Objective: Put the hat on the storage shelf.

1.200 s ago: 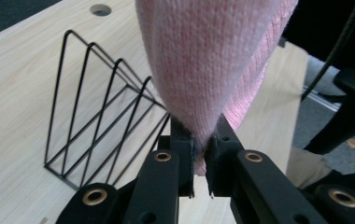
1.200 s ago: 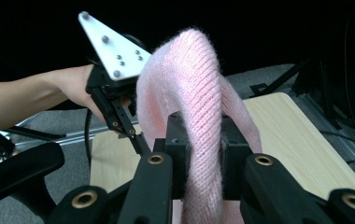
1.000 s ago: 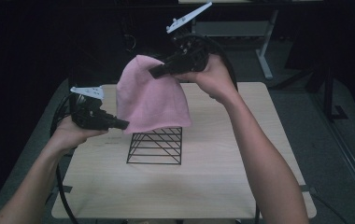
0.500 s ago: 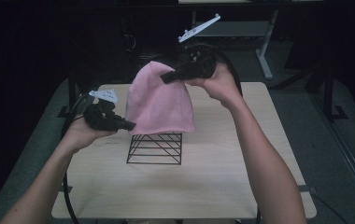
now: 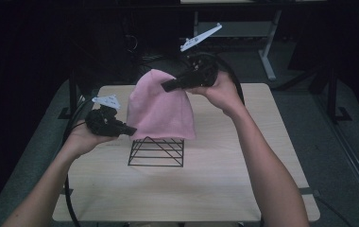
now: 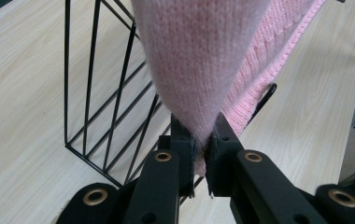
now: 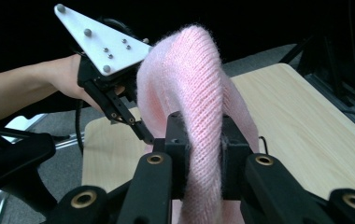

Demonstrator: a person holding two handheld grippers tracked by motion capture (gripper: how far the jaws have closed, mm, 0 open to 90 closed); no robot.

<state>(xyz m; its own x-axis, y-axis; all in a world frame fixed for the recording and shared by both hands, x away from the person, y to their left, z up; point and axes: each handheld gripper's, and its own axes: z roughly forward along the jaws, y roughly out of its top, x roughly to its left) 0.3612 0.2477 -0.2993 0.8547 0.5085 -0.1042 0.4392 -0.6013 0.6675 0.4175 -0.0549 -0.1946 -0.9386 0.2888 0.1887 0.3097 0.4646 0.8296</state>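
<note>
A person is holding a pink knit hat (image 5: 161,106) up over a black wire rack (image 5: 157,152) on a light wood table (image 5: 243,189), one gripper in each hand.

The left gripper (image 5: 129,131) is pinching the hat's lower left corner. In the left gripper view its jaws are pressing together on a narrow fold of the knit (image 6: 202,65), which is fanning out upward from the gripper (image 6: 202,154). The ribbed hem is hanging to the right of that fold. The rack (image 6: 105,93) is standing just behind and left of the jaws, on the table (image 6: 21,84).

The right gripper (image 5: 164,87) is gripping the hat near its top, higher than the left one and pointing left in the high view. In the right gripper view the jaws are clamping a thick ridge of the hat (image 7: 199,84), the knit bulging up and over between them at the gripper (image 7: 206,140). The left gripper (image 7: 143,133), with its grey plate, is showing farther off there, touching the hat's far side, with the person's left hand behind it.

The hat is hanging in the air between the two grippers. Its bottom edge is sitting right at the rack's top in the high view; cannot tell whether it is touching the wire. The rack is standing near the table's middle.
</note>
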